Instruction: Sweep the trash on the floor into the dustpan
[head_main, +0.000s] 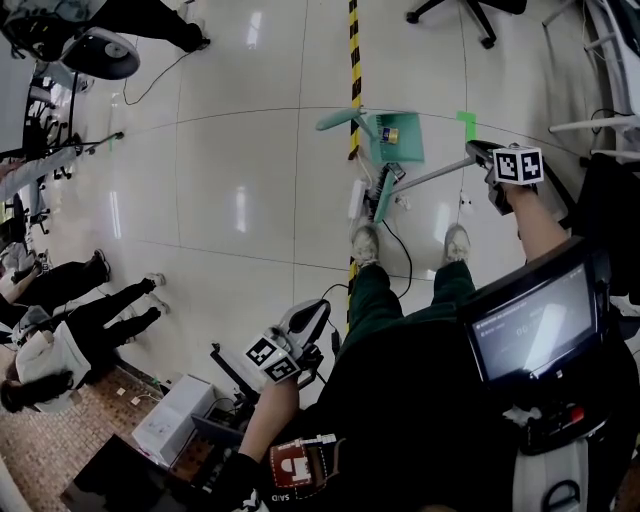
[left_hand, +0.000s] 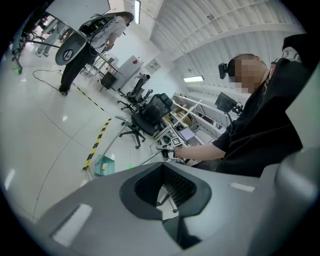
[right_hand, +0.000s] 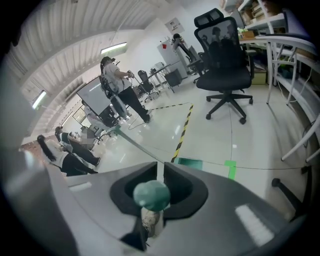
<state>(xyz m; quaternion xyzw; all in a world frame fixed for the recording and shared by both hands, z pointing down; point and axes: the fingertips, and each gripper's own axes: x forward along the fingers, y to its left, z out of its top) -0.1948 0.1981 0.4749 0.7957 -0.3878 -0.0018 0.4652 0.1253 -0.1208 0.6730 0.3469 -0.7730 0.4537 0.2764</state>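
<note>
Sitting in the green dustpan (head_main: 405, 148), just right of the striped tape (head_main: 353, 60): trash (head_main: 388, 133), probably a small wrapper. Slanting from the pan's near edge back and rightward: broom (head_main: 430, 175), right gripper (head_main: 488, 158) clenching its green-capped handle end. Hanging well back, pinched closed and empty: left gripper (head_main: 312, 318).

— Your light is bright and even. Ceiling strips (left_hand: 193, 79) throw pale glare streaks across the glossy floor (head_main: 240, 150).
— And sharpness?
— Centre's crisp. Your frame edges bend, darken and blur, worst in the lower corners.
</note>
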